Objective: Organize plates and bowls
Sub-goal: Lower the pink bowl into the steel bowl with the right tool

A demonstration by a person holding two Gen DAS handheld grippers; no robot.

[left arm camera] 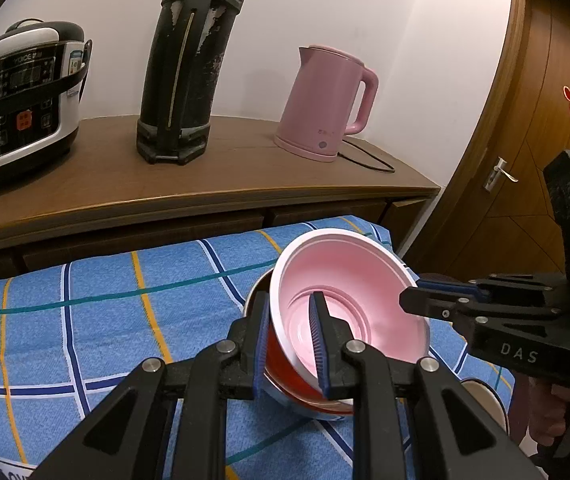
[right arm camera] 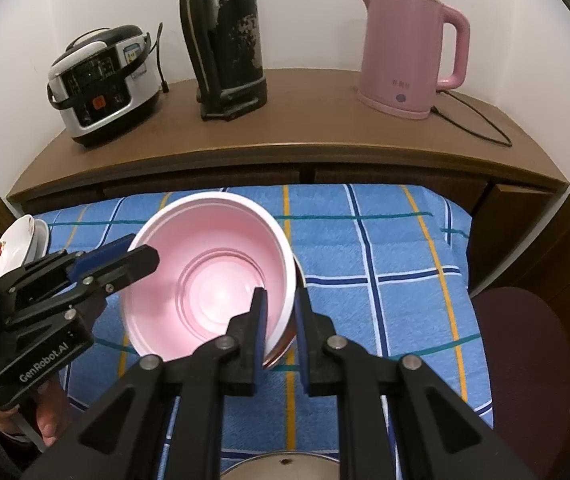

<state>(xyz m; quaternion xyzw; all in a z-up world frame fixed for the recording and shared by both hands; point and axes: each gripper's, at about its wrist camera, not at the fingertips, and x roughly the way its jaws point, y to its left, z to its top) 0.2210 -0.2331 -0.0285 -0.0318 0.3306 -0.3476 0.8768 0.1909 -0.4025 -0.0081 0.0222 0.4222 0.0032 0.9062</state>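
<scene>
A pink bowl (left arm camera: 345, 280) (right arm camera: 205, 272) with a white rim sits tilted inside a red bowl (left arm camera: 285, 376), over a blue checked cloth (left arm camera: 105, 320). A metal rim (left arm camera: 252, 292) shows behind the red bowl. My left gripper (left arm camera: 289, 300) is shut on the near walls of the nested bowls, one finger inside the pink bowl and one outside. In the right wrist view it (right arm camera: 145, 256) bites the bowl's left rim. My right gripper (right arm camera: 281, 294) is shut on the opposite rim, also one finger inside and one outside, and appears at the bowl's right edge (left arm camera: 409, 296).
A wooden cabinet (right arm camera: 285, 136) behind the cloth carries a rice cooker (right arm camera: 101, 80), a black flask (right arm camera: 225, 40) and a pink kettle (right arm camera: 409, 48) with its cord. Flowered plates (right arm camera: 13, 248) lean at the left. A metal dish (right arm camera: 281, 468) lies near me. A dark stool (right arm camera: 525, 340) and a wooden door (left arm camera: 525, 160) are at the right.
</scene>
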